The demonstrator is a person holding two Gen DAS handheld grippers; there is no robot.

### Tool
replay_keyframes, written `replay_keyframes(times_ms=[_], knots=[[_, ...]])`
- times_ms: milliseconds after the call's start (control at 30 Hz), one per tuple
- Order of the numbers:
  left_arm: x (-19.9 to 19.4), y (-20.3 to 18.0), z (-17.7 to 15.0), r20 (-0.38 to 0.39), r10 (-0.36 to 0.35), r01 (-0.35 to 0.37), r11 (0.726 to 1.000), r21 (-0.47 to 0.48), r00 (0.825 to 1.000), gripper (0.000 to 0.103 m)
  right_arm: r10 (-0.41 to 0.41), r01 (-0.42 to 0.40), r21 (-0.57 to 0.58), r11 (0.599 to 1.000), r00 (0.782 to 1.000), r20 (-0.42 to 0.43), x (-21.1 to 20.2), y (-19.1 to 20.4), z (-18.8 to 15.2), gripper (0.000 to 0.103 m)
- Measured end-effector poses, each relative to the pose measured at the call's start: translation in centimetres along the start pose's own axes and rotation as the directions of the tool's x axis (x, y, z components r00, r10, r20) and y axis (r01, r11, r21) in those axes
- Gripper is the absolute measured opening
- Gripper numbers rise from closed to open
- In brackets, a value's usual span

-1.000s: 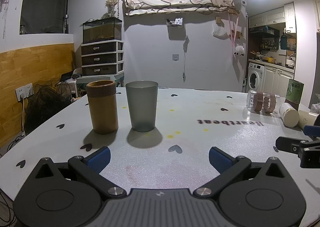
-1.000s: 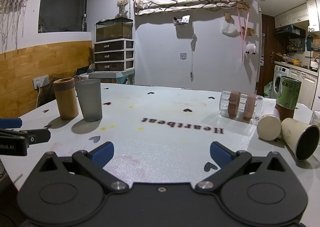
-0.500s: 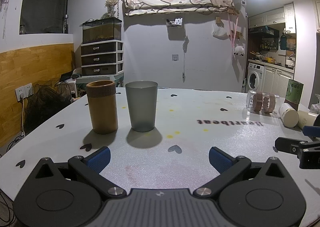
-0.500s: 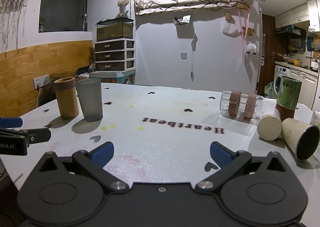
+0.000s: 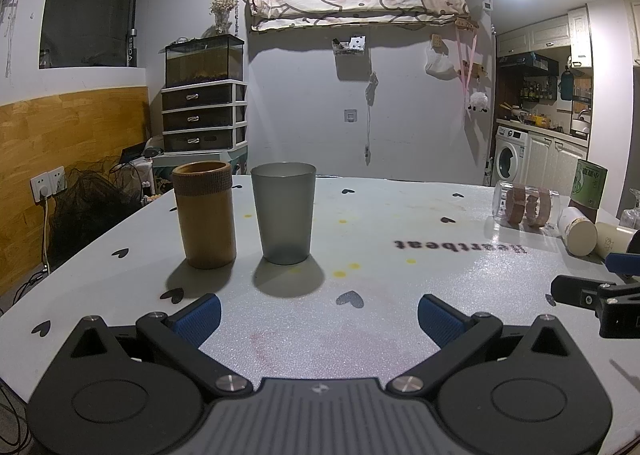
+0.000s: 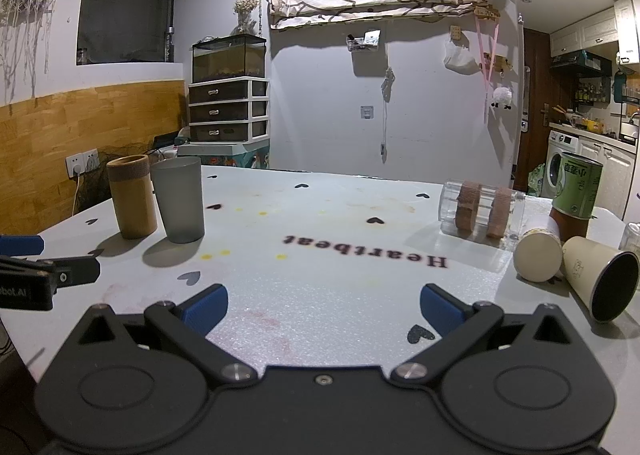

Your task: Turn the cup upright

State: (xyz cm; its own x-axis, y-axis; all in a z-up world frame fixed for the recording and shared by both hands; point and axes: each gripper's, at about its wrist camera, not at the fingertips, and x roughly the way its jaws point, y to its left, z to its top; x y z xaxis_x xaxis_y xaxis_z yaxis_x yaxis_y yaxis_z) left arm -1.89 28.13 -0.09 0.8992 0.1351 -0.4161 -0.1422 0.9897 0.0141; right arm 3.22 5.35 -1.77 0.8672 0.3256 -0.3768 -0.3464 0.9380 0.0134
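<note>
Far left on the white table (image 6: 320,295): left gripper (image 5: 319,315), jaws spread wide, blue pads (image 5: 198,317) apart with nothing between them. Just ahead, a wooden cup (image 5: 205,215) upright, and close beside it on the right a grey tumbler (image 5: 285,213), also upright. Mid-table, "Heartbeat" lettering (image 6: 366,251) among black heart marks. Further right, right gripper (image 6: 323,309), likewise fully open and empty. Beyond it, a clear glass (image 6: 482,213) lying on its side with two brown bands. Next, a cream cup (image 6: 538,251) tipped over, base toward the camera, and just beside it, possibly touching, another cream cup (image 6: 600,283) on its side, dark mouth toward the camera. Behind these, a green can (image 6: 578,191) standing on a brown base.
</note>
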Motion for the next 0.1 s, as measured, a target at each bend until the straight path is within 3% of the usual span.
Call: replay_keyframes(times_ms=[100], knots=[[-0.03, -0.06, 0.00, 0.001, 0.001, -0.001, 1.000, 0.000, 1.000, 0.103, 0.000, 0.000, 0.000, 1.000, 1.000, 0.001, -0.01, 0.00, 0.01, 0.103]])
